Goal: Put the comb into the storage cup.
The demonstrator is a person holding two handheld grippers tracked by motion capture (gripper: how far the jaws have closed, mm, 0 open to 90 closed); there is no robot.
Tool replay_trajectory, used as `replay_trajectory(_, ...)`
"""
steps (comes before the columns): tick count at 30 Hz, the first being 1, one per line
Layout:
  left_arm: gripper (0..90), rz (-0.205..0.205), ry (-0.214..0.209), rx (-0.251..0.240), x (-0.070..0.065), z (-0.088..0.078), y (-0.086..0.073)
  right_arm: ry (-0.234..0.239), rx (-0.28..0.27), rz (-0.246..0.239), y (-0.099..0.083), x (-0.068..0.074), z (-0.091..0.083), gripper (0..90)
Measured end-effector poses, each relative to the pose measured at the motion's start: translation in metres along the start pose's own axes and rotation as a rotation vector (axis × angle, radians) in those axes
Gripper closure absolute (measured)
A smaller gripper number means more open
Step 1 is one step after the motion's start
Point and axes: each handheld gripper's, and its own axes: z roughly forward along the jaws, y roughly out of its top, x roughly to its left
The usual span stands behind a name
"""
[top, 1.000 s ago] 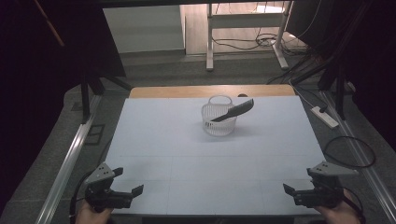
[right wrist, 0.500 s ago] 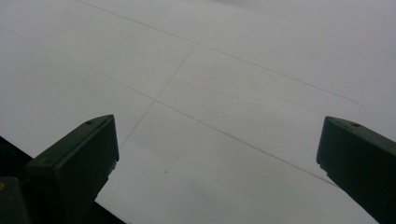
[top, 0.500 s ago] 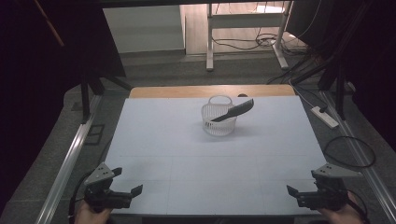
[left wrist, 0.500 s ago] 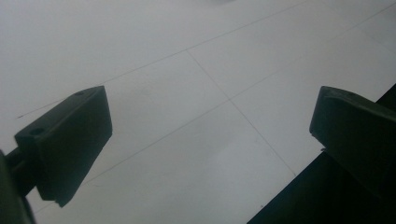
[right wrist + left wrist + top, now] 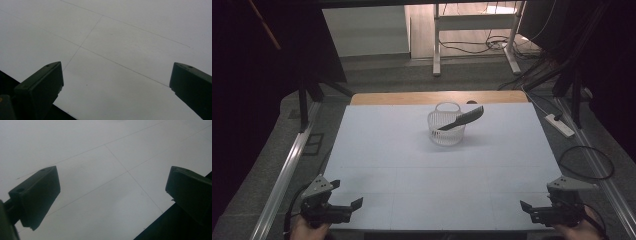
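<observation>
A white basket (image 5: 446,128) stands on the desk (image 5: 387,150) toward the far edge, a little right of the middle, and a dark comb (image 5: 462,118) rests in it — tilted, its lower end down inside the basket, its upper end sticking out over the right side of the rim. The basket's wall is an open mesh, and a thin handle arches over its back. Nothing else lies on the pale sheet that covers the desk; a strip of bare wood shows past the sheet along the far edge.

Both tongs are at the near edge, well apart from the basket and from each other. The left gripper (image 5: 354,204) sits at the near left corner, held in the person's left hand (image 5: 307,229), its jaws pointing inward toward the middle of the near edge. In the left gripper view its two black jaws stand wide apart with only the sheet and its faint grid lines between them — released, holding nothing.

The right gripper (image 5: 526,207) is at the near right corner in the right hand (image 5: 579,230), jaws pointing inward toward the left. The right gripper view shows the same: jaws spread wide over bare sheet, nothing grasped. A cable (image 5: 587,165) loops on the floor off the desk's right edge.
</observation>
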Motion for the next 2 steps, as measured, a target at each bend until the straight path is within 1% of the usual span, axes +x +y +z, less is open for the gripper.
replay_trajectory(2, 0.6, -0.002, -0.002, -0.001, -0.0001, 0.0004, 0.0007, -0.003, 0.005, -0.003, -0.0002, -0.0003, 0.0005, 0.0)
